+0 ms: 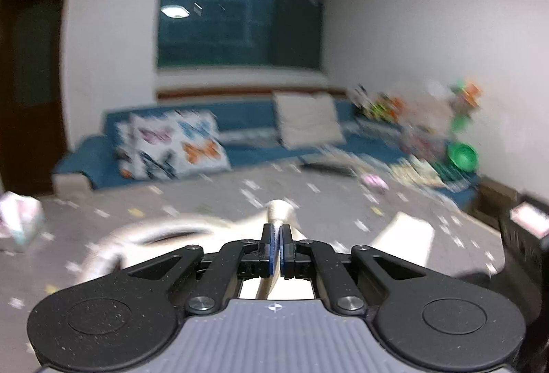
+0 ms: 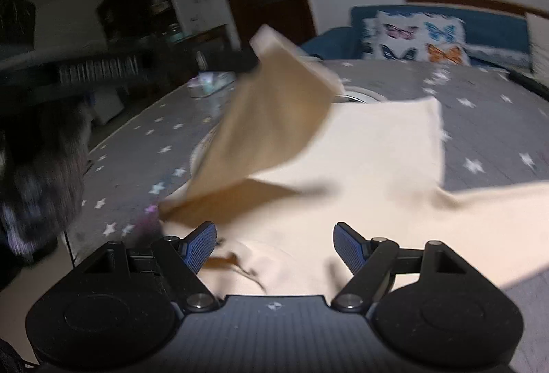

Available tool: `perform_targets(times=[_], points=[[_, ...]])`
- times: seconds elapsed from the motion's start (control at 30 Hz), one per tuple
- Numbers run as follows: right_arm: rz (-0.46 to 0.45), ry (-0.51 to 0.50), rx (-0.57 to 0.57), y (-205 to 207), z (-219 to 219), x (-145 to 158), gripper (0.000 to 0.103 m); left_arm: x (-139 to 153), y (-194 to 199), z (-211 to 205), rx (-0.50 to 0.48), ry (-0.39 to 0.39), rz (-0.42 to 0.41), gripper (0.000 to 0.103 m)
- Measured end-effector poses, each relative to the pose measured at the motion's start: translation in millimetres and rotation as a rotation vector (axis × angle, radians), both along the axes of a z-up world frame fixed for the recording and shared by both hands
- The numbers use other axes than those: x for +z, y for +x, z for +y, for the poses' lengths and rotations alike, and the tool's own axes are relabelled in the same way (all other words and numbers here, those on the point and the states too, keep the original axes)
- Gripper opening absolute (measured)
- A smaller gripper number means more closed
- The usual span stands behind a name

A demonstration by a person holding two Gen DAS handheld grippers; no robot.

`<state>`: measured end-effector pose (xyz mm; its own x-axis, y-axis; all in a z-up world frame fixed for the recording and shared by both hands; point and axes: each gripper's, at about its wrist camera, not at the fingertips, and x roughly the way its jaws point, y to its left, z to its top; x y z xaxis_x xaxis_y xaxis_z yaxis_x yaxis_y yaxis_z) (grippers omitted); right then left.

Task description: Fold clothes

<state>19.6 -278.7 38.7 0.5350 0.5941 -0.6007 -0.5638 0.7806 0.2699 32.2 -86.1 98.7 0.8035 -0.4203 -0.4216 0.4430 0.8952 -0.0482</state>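
The left gripper (image 1: 276, 247) pinches the cream garment (image 2: 370, 160), whose raised sleeve (image 2: 271, 119) angles up-left; right gripper (image 2: 275, 246) gapes wide.

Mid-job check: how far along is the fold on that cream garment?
Early. The cream garment lies mostly spread on the star-print table cover; no finished fold shows. In hand: the left gripper is shut on a pinch of its fabric, and one flap is lifted in the air. The right gripper is open over the cloth. All folds remain.
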Motion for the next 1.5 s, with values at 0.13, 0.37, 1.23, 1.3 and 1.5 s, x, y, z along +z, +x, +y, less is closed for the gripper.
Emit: perform_targets(times=[0.13,0.37,1.23,1.3,1.5], points=[[0.038,0.005,-0.032,-3,-18,-8,0.077,-32,1,-26,-0.065,0.057,0.114,0.019],[0.062,0.039,-0.061,-7,-36,-9,0.077,-42,-16,14,-0.001,0.116,0.121,0.038],[-0.048,-0.15,-0.26,55,-11,-26,0.013,-71,-14,97,0.296,0.159,0.185,0.031],[-0.062,-0.14,-0.259,52,-12,-20,0.013,-67,-6,93,0.286,0.146,0.174,0.024],[-0.075,-0.14,-0.184,36,-5,-14,0.013,-74,25,79,0.281,0.139,0.184,0.014]])
